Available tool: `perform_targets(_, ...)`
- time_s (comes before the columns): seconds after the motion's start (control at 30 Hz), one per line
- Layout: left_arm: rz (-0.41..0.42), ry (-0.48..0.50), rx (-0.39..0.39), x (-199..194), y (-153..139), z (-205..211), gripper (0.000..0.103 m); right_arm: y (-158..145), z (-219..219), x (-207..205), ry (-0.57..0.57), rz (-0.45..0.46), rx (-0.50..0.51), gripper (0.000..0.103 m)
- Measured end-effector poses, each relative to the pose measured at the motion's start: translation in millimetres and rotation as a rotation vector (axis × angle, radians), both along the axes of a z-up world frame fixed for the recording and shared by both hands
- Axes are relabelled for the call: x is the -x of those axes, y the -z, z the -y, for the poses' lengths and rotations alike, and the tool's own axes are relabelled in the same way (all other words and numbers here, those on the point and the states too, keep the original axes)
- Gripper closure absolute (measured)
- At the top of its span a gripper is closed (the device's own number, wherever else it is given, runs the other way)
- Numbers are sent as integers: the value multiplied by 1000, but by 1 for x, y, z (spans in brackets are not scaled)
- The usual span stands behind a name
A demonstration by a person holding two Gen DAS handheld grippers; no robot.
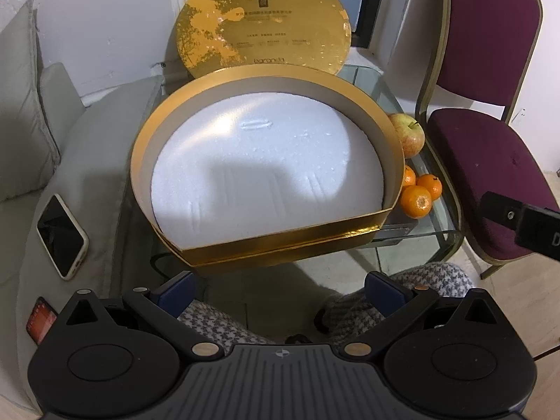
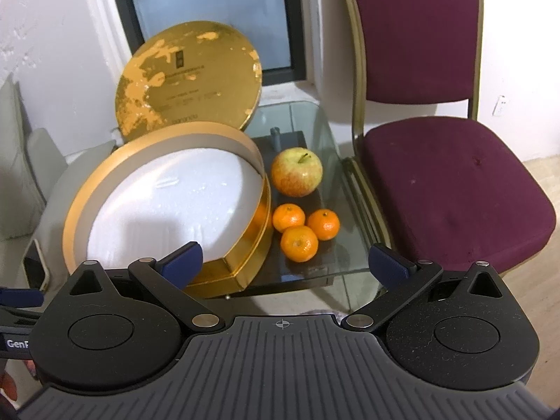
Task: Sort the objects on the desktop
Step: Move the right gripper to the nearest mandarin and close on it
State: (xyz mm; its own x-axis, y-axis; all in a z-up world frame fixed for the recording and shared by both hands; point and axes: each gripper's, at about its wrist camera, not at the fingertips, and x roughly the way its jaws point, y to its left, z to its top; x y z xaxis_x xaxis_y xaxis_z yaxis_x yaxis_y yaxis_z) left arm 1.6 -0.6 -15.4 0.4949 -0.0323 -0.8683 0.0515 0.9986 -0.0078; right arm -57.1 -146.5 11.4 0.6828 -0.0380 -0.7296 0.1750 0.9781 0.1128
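Three tangerines (image 2: 303, 228), apple (image 2: 296, 171) beside gold box (image 2: 241, 269); both grippers spread, empty.

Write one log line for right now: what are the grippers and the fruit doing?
left gripper: open, empty | right gripper: open, empty | red-yellow apple and three small oranges: on glass table beside open gold round box

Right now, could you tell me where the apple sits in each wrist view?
Left wrist: the apple peeks out at centre-right, partly hidden behind the gold box rim.
Right wrist: fully visible at centre, right of the box.
Shared landmark: the three tangerines just in front of it.
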Motion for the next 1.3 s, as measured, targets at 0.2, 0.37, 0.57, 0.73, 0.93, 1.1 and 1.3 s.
perform_targets(0.2, -6, 21, -44, -2, 1, 6, 1, 2, 22, 2, 33, 54, -188, 0)
perform_targets(0.37, 6, 51, -64, -4, 1, 10, 1, -2, 29, 10, 35, 174, -234, 0)
perform_targets(0.57, -1, 87, -60, -3, 6, 13, 2, 5, 29, 6, 27, 125, -170, 0)
perform_targets(0.73, 17, 91, 6, -4, 7, 8, 2, 13, 28, 4, 9, 98, -118, 0)
perform_targets(0.93, 12, 139, -6, -9, 12, 19, 2, 27, 31, -6, 5, 69, -98, 3)
perform_targets(1.1, -14, 136, -39, -21, 20, 21, 8, 46, 27, -23, -36, -9, -69, 11)
perform_targets(1.3, -35, 118, -28, -35, 30, 17, 8, 68, 28, -44, -43, -69, -55, 17)
